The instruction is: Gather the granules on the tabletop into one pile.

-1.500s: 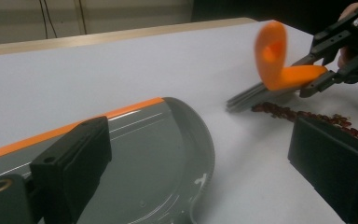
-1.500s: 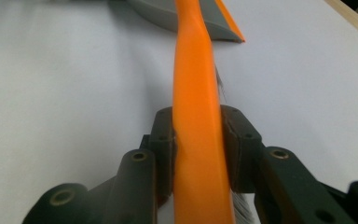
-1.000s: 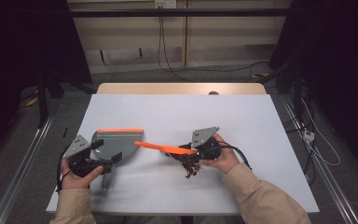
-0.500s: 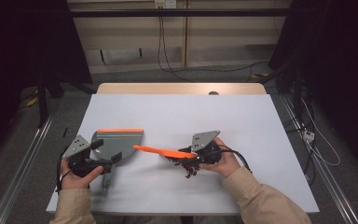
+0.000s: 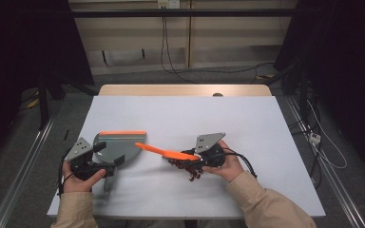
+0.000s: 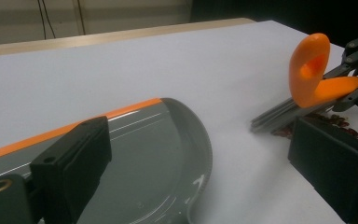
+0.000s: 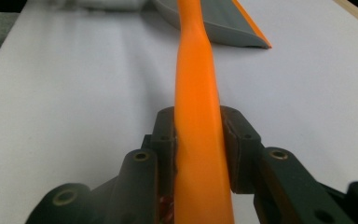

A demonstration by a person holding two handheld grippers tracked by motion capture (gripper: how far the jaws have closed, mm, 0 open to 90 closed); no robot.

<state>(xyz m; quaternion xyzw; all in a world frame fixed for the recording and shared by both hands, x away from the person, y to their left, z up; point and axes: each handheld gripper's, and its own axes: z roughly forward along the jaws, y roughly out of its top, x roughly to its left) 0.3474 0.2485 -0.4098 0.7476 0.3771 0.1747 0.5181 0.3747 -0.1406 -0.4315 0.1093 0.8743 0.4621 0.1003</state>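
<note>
One orange brush (image 5: 164, 152) sits at the centre of the high view, its handle clamped between my right gripper's (image 7: 199, 135) pads, bristles over small dark red bits (image 5: 183, 166). Lower left, my left gripper (image 5: 105, 159) is closed on the grey dustpan's (image 5: 119, 145) handle, on the white table (image 5: 247, 123).

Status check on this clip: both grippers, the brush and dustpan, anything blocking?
Right gripper shut on orange brush handle. Left gripper at grey dustpan, grip unclear. Dark red bits under brush on white table. Nothing between brush and pan.
</note>
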